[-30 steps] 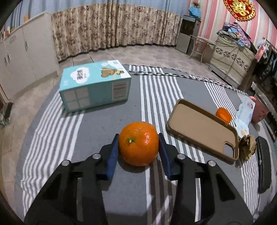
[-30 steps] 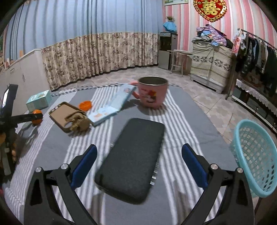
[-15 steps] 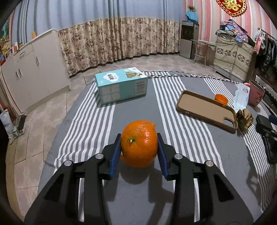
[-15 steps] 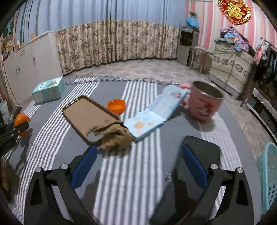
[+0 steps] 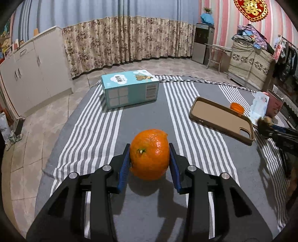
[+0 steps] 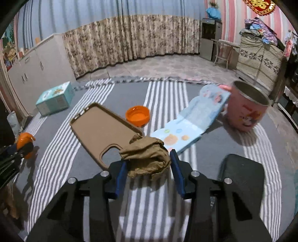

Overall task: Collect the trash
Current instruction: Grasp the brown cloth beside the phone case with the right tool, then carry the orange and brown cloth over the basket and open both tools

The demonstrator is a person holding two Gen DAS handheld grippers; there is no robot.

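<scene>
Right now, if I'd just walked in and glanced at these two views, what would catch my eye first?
Probably the bright orange clamped between the left gripper's blue pads, low in the middle of its view. Next, the crumpled brown wad between the right gripper's pads, which have just been closing on it, at the corner of the tan phone case. Behind stands a pink cup.

Red double-happiness sign [image 5: 250,8] on striped wall, teal box [image 5: 130,88] lettering too small, possibly Chinese
</scene>
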